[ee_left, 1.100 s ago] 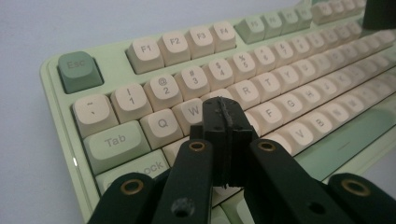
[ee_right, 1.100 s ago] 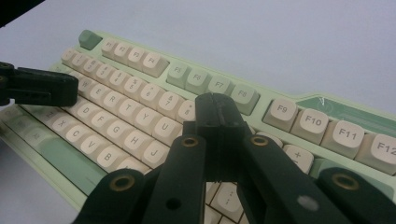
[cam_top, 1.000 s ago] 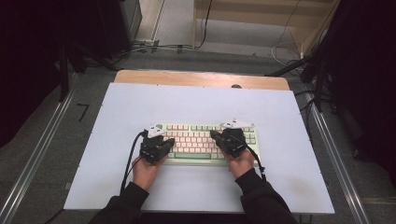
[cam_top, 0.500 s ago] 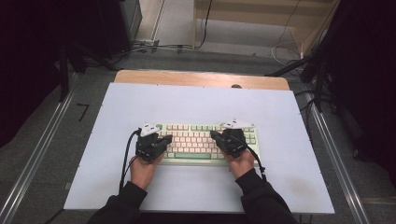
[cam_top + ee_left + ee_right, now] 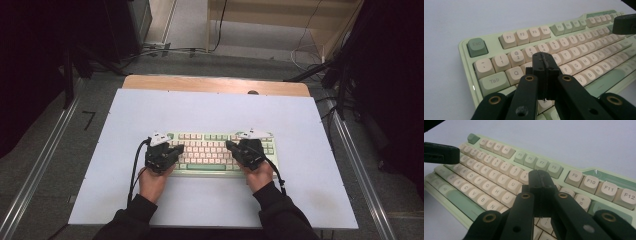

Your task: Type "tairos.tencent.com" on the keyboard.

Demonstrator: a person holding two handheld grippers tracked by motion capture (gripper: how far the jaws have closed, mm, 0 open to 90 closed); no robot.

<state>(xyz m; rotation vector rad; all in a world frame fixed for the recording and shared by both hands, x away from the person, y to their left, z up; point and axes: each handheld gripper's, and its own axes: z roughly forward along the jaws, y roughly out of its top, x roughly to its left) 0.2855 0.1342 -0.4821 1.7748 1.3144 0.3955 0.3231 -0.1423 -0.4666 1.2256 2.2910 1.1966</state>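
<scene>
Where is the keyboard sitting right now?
In the high view the keyboard lies on the near middle of the white table, the left gripper over its left end, the right gripper over its right.

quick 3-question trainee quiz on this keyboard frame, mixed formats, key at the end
1. True or false: the left hand-held gripper has its jaws shut, with nothing between them.
2. Multiple choice: where do the tips of the right hand-held gripper sit? A) off the keyboard on the white table top B) over the keys of the keyboard C) on a mouse
3. Fill in: the green key at the keyboard's corner in the left gripper view, the Esc key, is labelled ____.

Key: 1 true; 2 B; 3 Esc
</scene>
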